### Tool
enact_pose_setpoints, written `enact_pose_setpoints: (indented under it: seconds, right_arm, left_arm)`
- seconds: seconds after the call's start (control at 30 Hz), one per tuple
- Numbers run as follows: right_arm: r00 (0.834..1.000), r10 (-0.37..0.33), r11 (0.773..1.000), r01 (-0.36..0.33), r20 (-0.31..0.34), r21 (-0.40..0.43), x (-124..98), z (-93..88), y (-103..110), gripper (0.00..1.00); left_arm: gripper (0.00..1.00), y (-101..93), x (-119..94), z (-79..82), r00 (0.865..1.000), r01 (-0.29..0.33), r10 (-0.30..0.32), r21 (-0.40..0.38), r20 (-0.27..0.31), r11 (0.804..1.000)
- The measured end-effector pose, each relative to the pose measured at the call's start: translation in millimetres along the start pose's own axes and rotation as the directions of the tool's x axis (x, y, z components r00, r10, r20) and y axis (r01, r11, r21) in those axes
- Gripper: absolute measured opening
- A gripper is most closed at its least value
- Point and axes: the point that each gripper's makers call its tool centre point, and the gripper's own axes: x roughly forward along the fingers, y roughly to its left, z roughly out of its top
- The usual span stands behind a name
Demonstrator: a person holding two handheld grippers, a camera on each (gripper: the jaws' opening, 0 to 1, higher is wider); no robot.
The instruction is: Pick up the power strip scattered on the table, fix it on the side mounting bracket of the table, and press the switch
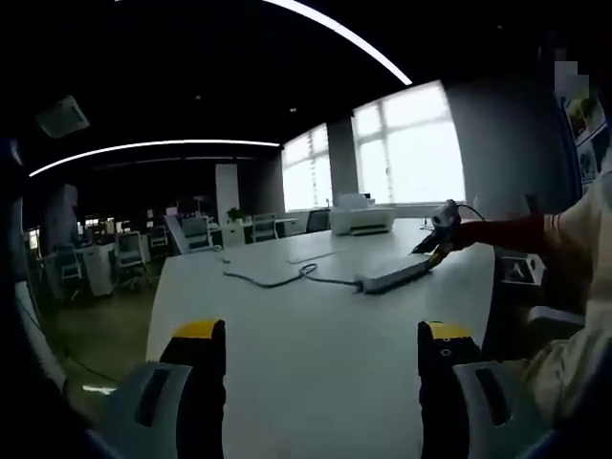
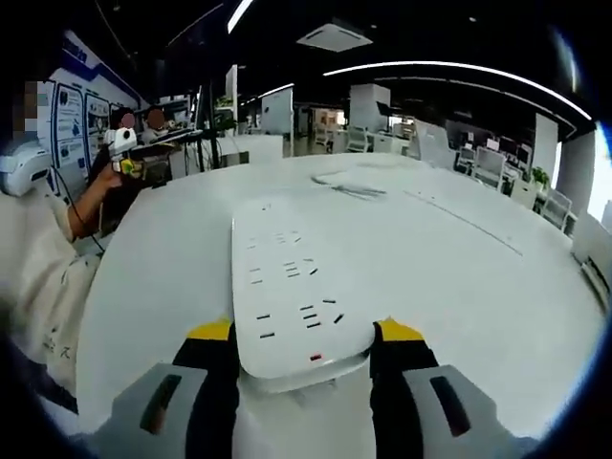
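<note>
While the power strip [image 2: 292, 287] lies flat on the white table [image 2: 459, 287], my right gripper [image 2: 304, 352] closes on its switch end; I must squeeze evenly and lift level. My left gripper [image 1: 320, 359] hovers wide, empty, well apart from the strip.

Each gripper has two black fingers with yellow tips, set in pale grey housings with a dark oblong slot on each side: the left gripper [image 1: 325, 344] and the right gripper [image 2: 304, 346] look alike. The person wears a cream-coloured top [image 2: 43, 277] with small dark marks near its hem, and a dark red sleeve [image 1: 507, 232] shows beneath it at the forearm.
</note>
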Motion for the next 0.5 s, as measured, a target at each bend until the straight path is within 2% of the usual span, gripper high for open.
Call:
enact_pose_setpoints:
  seconds: [0.33,0.5]
  right_arm:
    - [0.999,-0.028,0.998,0.029,-0.022,0.047,-0.2,-0.2,6.9,0.49]
    - [0.999,-0.037,0.994,0.04,-0.032,0.103,-0.1,0.1,10.5,0.49]
  left_arm:
    - [0.86,2.2,-3.9,-2.5,1.0,-0.003,0.004,-0.016,0.01,1.0]
    - [0.86,1.8,-5.6,-0.1,1.0,0.0,0.001,-0.026,0.023,1.0]
